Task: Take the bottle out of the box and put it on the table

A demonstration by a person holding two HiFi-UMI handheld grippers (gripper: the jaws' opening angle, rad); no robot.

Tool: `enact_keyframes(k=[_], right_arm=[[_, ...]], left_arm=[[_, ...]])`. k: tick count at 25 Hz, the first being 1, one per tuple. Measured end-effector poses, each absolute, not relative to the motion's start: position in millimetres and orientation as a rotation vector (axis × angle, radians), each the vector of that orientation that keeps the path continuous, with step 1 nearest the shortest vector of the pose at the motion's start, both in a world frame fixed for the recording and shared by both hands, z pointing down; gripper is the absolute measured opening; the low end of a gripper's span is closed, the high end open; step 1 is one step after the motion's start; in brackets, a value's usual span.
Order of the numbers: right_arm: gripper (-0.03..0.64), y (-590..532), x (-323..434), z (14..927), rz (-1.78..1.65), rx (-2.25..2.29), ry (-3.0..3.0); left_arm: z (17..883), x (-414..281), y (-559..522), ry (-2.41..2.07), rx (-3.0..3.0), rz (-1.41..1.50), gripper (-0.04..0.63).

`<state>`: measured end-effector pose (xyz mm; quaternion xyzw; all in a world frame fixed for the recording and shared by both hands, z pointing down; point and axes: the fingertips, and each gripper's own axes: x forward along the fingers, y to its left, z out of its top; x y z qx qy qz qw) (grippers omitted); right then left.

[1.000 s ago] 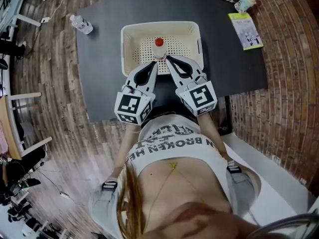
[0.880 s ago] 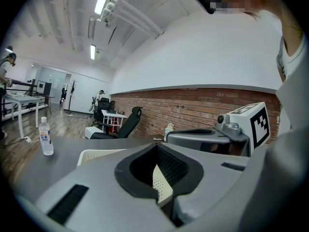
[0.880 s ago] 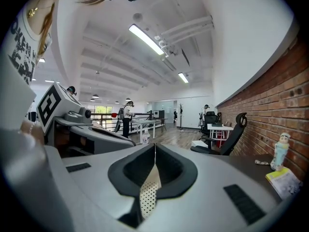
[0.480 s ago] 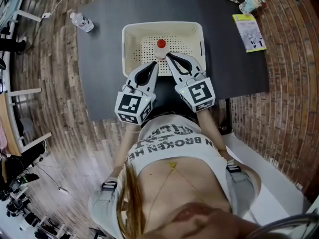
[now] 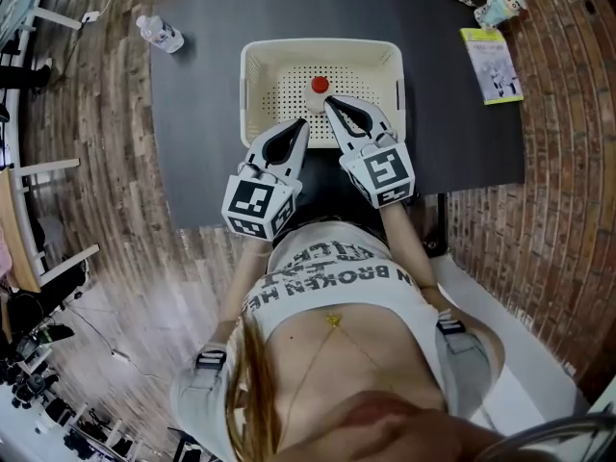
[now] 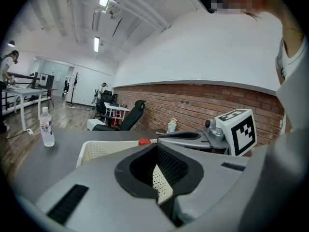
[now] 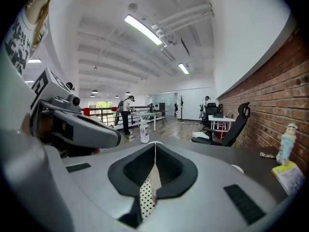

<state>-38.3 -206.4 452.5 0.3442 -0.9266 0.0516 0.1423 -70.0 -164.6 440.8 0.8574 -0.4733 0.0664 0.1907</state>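
Nearest the camera, the person's printed shirt [image 5: 327,277] is seen, with both arms reaching forward over the near edge of the dark counter [image 5: 202,133].

Left gripper [image 5: 301,125]: jaws closed together, nothing between them. Its tip is held at the near rim of the white perforated box [image 5: 318,45], much as it was a second ago.

Right gripper [image 5: 332,104]: jaws likewise closed and empty. Since the earlier frame it has been pushed further over the near rim, so its tip now lies inside the box and its marker cube [image 5: 387,175] sits closer to the box.

The bottle [image 5: 319,89], red-capped, is found standing upright inside the box, near the middle. Its cap is just beside the right gripper's tip, on that tip's left in the head view. A second ago the cap was seen just beyond both tips, between them. It is not gripped by either gripper.

Farther off, a second, clear water bottle [image 5: 160,34] is noted at the counter's far left corner. A booklet [image 5: 489,64] and a small pale container [image 5: 500,8] are noted at the far right.
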Motion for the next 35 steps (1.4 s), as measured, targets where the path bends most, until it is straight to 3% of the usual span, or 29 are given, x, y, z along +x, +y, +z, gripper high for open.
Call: enact_keyframes(k=[7,10,12,35], right_arm=[[0.023,-219.3,-36.7,460.2,0.159,1.039,-2.661],[0.165,-225.2,-40.4,466.4,0.174,1.023,-2.652],[0.179,-229.6,-44.9,473.2,0.175,1.002,-2.636],[0.153,-242.9,-59.3,496.0,0.173,0.963,-2.594]], left_arm=[[446.6,-73.7,-170.0,-1.327,2.392,0.192,0.000],[449.0,-77.7,-171.6,-1.329,2.385,0.198,0.000],[450.5,-79.9,-172.8,-1.330,2.381,0.202,0.000],[453.1,-81.2,-165.0,-1.332,2.372,0.192,0.000]])
